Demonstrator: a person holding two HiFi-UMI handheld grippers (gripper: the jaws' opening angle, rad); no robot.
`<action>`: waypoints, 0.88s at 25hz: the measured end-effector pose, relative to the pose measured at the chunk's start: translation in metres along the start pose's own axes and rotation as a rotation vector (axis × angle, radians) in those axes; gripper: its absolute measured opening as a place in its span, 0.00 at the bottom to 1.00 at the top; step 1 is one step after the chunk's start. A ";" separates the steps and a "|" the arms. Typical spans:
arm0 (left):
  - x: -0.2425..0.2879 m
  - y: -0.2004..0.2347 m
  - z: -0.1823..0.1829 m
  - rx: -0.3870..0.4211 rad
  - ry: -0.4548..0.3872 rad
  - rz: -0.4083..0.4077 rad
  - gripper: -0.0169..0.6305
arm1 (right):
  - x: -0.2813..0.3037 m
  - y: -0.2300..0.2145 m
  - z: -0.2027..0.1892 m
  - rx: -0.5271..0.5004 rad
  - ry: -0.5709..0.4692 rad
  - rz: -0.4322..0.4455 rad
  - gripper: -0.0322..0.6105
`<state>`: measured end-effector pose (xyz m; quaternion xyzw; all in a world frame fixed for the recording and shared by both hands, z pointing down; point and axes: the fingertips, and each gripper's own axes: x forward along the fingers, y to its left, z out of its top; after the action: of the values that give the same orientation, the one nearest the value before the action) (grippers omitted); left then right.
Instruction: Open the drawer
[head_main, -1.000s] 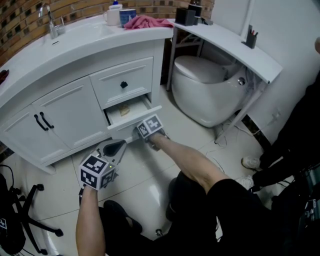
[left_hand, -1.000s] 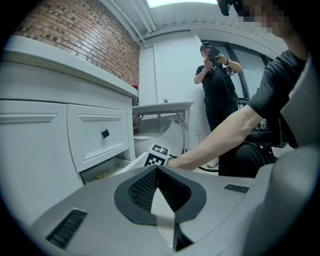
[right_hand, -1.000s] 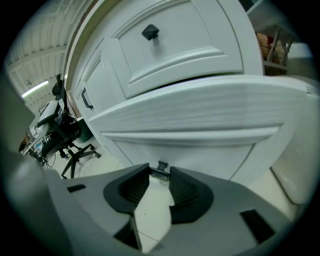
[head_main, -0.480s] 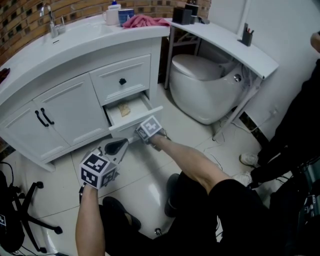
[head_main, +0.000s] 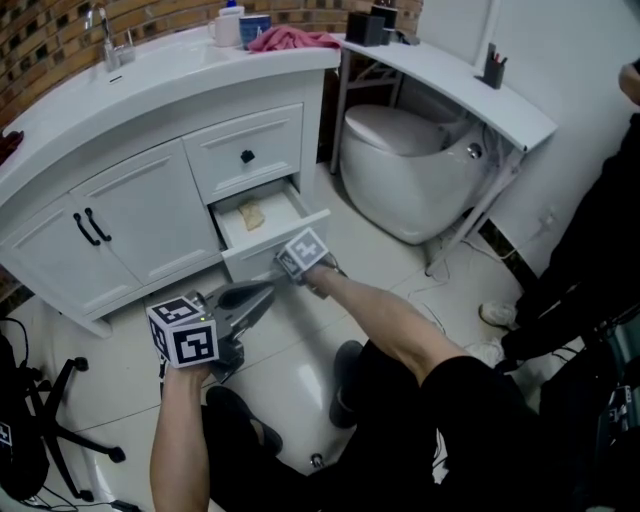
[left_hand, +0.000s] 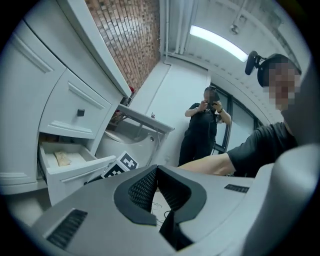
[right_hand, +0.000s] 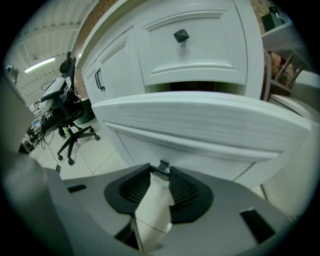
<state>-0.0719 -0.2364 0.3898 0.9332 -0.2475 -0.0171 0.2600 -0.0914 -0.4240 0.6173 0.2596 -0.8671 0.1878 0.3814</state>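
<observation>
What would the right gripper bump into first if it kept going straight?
The right gripper, jaws just closing, already pinches the small dark metal knob; next is probably the white drawer front.

Camera wearer's in a black short-sleeved tee (head_main: 455, 385) and black trousers (head_main: 245, 440), forearms bare. The left gripper (left_hand: 157, 169) and right gripper (right_hand: 160, 172) look identical: matte grey shells, black ribbed pads, little vent slots. The left cube (head_main: 184, 335) and right cube (head_main: 302, 252) are white with black square markers.
</observation>
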 end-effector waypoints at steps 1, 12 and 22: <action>-0.001 -0.002 0.002 -0.035 -0.019 -0.011 0.01 | -0.001 0.000 0.000 0.001 0.001 -0.002 0.25; -0.013 -0.037 0.020 -0.232 -0.170 -0.115 0.01 | -0.010 0.008 -0.015 -0.014 0.015 -0.009 0.25; -0.023 -0.048 0.017 -0.254 -0.184 -0.123 0.01 | -0.019 0.013 -0.024 -0.032 0.024 -0.024 0.25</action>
<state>-0.0735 -0.1983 0.3490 0.9007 -0.2087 -0.1495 0.3505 -0.0745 -0.3951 0.6168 0.2618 -0.8620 0.1726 0.3982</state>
